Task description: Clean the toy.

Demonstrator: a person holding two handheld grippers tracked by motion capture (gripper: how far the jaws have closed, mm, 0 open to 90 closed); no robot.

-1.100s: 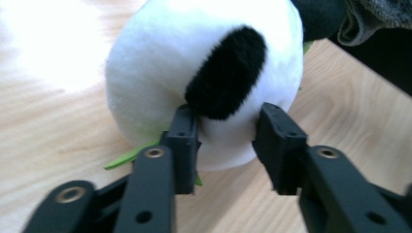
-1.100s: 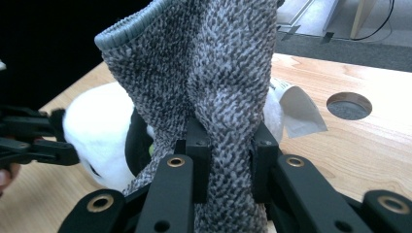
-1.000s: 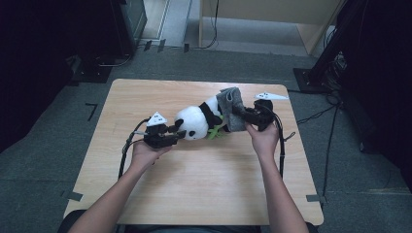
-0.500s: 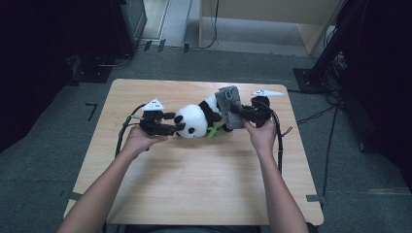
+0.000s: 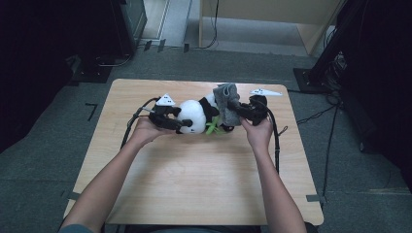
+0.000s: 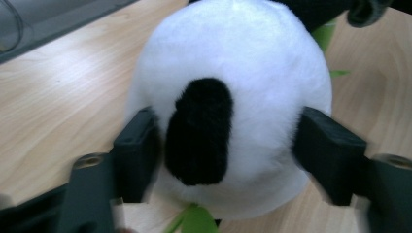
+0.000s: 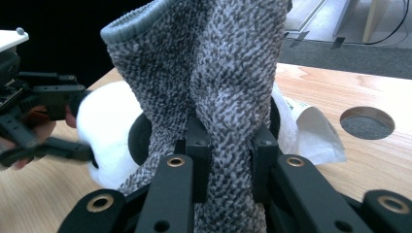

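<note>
A black-and-white plush panda (image 5: 194,114) lies across the middle of the wooden table (image 5: 194,184). My left gripper (image 5: 183,124) comes at it from the left. Its jaws have just been closing, and they now press both sides of the panda's round white part (image 6: 233,73), which carries a black patch. A grey knitted sock (image 5: 227,104) covers the panda's right end. My right gripper (image 5: 238,114) is shut on the sock's fabric (image 7: 218,63), pinching a fold of it between its pads (image 7: 199,145).
A green felt leaf (image 5: 212,128) sticks out under the panda. White crumpled paper (image 7: 311,126) lies behind the sock, near a round hole (image 7: 367,122) in the tabletop. Cables trail from both grippers over the table. Dark equipment stands on the floor around the table.
My left gripper has slid a little toward the far side of the table, and its jaws now sit around the panda's white end. The right hand and the sock have stayed put.
</note>
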